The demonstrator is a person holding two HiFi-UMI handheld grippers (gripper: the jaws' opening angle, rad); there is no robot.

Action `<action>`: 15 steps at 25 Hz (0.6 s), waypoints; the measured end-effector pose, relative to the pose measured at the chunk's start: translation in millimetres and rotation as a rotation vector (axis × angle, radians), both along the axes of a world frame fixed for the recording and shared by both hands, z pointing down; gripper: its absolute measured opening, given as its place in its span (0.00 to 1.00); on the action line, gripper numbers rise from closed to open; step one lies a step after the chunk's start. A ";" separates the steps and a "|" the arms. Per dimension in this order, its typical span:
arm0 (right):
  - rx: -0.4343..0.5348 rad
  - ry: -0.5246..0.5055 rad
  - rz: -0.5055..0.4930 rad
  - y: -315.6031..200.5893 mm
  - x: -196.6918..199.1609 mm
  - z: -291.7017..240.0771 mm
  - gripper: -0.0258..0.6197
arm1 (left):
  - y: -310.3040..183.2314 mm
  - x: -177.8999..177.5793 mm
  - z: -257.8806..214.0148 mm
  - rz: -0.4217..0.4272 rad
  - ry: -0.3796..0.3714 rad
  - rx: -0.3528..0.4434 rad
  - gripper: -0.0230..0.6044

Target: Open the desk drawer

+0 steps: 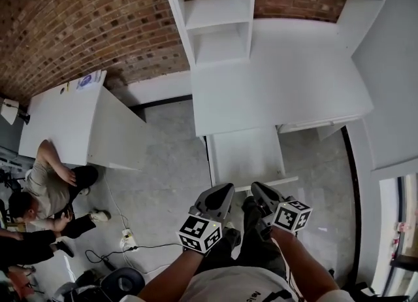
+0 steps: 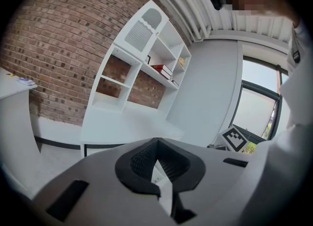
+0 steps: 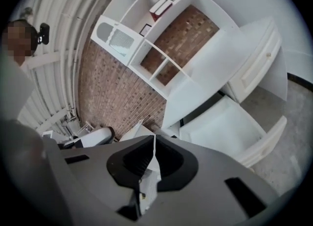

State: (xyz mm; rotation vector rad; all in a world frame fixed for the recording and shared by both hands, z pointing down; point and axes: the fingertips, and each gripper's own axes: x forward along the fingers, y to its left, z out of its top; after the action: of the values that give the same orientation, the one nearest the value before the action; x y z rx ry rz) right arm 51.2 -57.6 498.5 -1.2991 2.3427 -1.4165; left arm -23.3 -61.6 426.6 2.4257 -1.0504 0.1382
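Quick count: two grippers (left gripper (image 1: 219, 198), right gripper (image 1: 264, 197)), one white desk (image 1: 287, 78), one pulled-out drawer (image 1: 247, 153), one shelf unit (image 1: 215, 13), one side table (image 1: 59, 117), one seated person (image 1: 49, 189), one power strip (image 1: 128, 238).

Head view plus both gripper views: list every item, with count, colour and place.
desk: one, white, centre, against the brick wall
drawer: one, white, pulled out under the desk front
shelf unit: one, white, on the desk
books: few, red and white, on a shelf
table: one, white, left
seated person: one, beige top, floor, left
power strip: one, white, floor
left hand-held gripper: one, grey, shut, empty, bottom centre
right hand-held gripper: one, grey, shut, empty, beside it
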 end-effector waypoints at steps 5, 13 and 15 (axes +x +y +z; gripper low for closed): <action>0.149 0.158 -0.033 -13.1 -7.6 -56.5 0.08 | -7.7 -4.4 -34.8 -0.003 -0.008 0.045 0.05; 0.298 0.300 -0.052 -26.6 -11.2 -115.5 0.07 | -11.4 -0.5 -78.6 0.013 -0.018 0.118 0.05; 0.318 0.321 -0.053 -29.3 -11.0 -124.1 0.07 | -12.5 1.6 -84.7 0.015 -0.017 0.127 0.05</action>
State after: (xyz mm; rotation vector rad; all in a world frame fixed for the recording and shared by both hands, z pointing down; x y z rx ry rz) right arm 40.2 -87.0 374.4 -1.4644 2.6802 -0.8442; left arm -21.8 -74.2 341.8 2.5510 -1.0784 0.1006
